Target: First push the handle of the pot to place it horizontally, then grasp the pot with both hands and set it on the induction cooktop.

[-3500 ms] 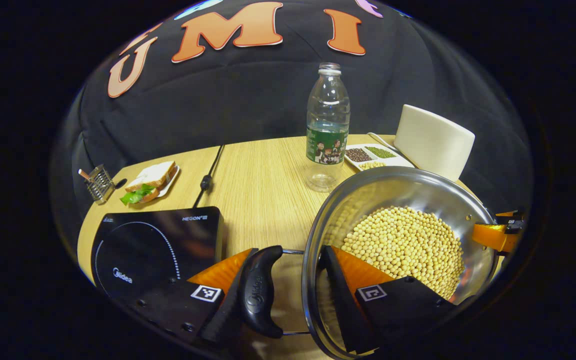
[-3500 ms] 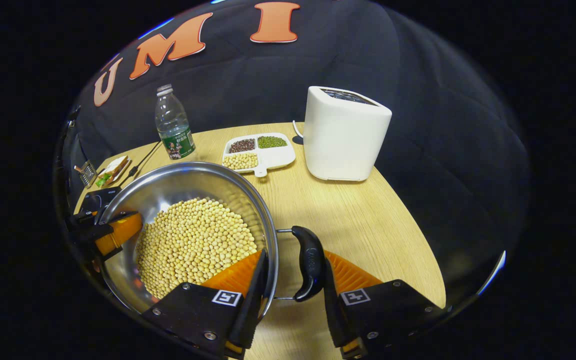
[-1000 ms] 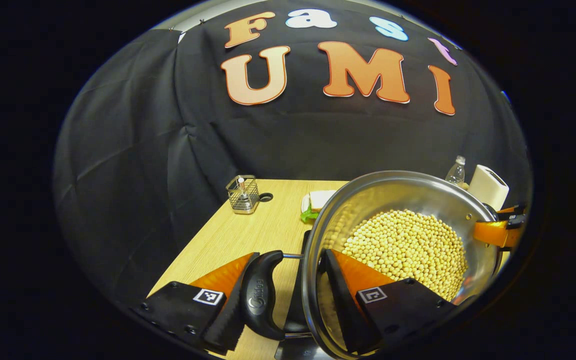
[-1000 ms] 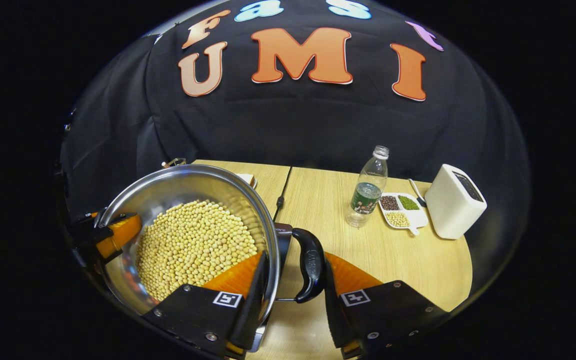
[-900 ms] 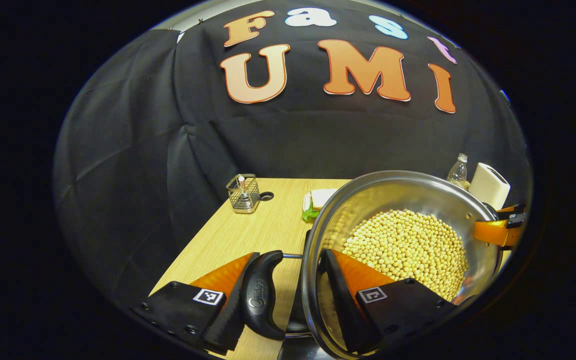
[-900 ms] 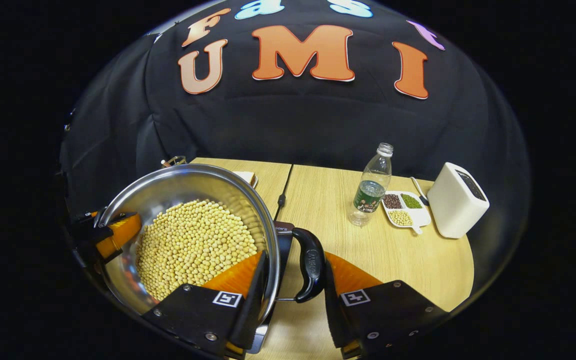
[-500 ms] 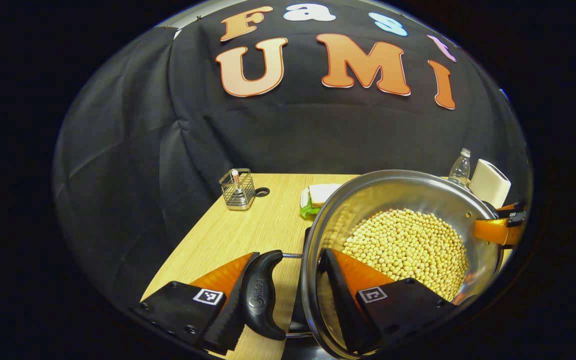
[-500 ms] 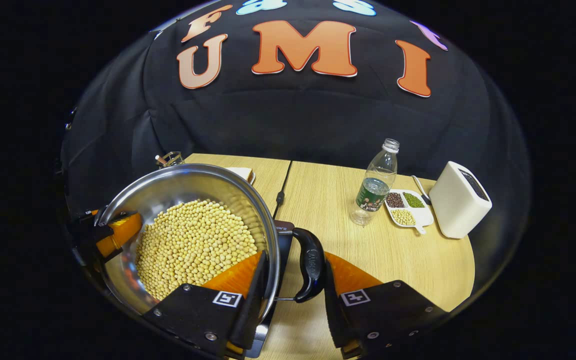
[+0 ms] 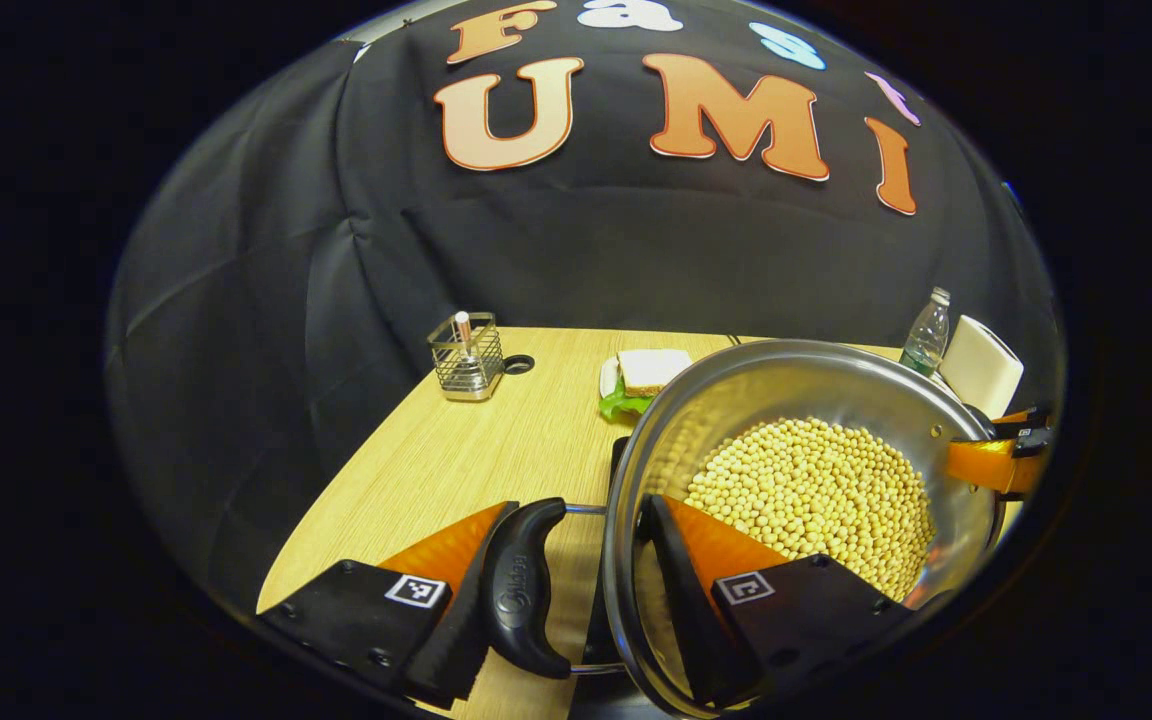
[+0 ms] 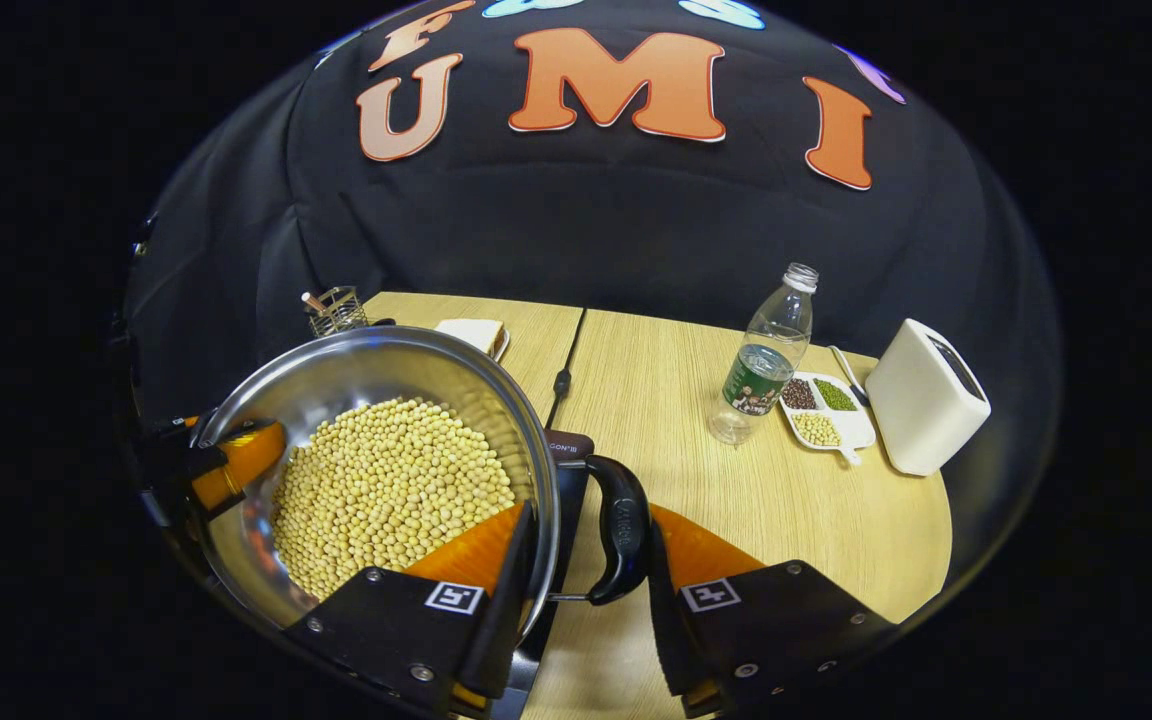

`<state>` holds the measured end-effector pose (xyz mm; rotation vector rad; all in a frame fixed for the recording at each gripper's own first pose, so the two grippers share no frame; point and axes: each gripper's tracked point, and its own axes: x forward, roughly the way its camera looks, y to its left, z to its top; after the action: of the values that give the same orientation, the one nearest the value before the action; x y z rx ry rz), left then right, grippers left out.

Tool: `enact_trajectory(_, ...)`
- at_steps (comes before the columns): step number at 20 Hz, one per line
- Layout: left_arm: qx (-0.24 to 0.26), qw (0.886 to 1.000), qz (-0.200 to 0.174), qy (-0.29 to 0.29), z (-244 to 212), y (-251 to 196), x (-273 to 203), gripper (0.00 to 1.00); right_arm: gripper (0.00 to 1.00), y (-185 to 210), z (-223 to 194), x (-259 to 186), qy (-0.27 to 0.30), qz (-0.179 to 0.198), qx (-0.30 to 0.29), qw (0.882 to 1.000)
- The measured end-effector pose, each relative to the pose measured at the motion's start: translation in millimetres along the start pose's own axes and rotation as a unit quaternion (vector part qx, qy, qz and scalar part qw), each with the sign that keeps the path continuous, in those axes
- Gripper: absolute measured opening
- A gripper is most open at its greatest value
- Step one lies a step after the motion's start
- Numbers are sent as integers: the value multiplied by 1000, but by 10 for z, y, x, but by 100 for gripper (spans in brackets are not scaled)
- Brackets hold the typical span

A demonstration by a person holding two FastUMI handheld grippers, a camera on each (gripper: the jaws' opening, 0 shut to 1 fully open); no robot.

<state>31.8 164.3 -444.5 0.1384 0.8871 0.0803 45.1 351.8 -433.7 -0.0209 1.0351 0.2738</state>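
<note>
Each tool, left (image 9: 576, 590) and right (image 10: 586, 580), clamps a handle and rim of the bean-filled pot (image 10: 336, 385).

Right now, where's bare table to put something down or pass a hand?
Free: the wood between the power cord and the water bottle, running toward the near edge; also the strip between the wire holder and the left gripper. Crowded: bottle, bean tray and toaster cluster together; the pot and cooktop fill the near left.

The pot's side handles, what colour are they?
Black. The pot handle shows best in the right gripper view.
</note>
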Motion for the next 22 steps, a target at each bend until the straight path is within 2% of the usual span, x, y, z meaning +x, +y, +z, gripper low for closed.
enact_trajectory(1, -1, 1000, -1, -1, -2, -5, 24, 83, 58, -7, -5, 10, 1, -1, -1, 1000)
enact_trajectory(5, -6, 1000, -5, 0, -44, -9, 89, 83, 58, -17, -12, 53, 2, -3, -3, 1000)
enact_trajectory(6, -8, 1000, -5, 1, -65, -10, 103, 80, 53, -10, -29, 65, 5, -4, -3, 1000)
enact_trajectory(7, -9, 1000, -6, 3, -80, -9, 119, 80, 58, -8, -49, 72, 8, -5, -7, 1000)
enact_trajectory(8, -11, 1000, -6, 5, -107, 1, 140, 83, 58, 2, -62, 82, 9, -5, -7, 1000)
enact_trajectory(11, -13, 1000, -6, 11, -148, 11, 172, 80, 58, 26, -103, 123, 16, -4, -8, 1000)
enact_trajectory(12, -14, 1000, -6, 12, -165, 18, 184, 83, 58, 26, -111, 138, 19, -4, -7, 1000)
enact_trajectory(19, -18, 999, -8, 27, -272, -2, 283, 83, 58, 16, -202, 213, 31, -3, 0, 1000)
enact_trajectory(20, -19, 999, -7, 26, -270, -12, 279, 81, 53, 15, -200, 221, 33, -2, 0, 999)
enact_trajectory(21, -19, 999, -8, 25, -263, -10, 281, 83, 58, 4, -201, 226, 31, -2, 0, 1000)
enact_trajectory(22, -20, 999, -9, 25, -267, -10, 292, 83, 58, 0, -199, 233, 33, 0, 3, 999)
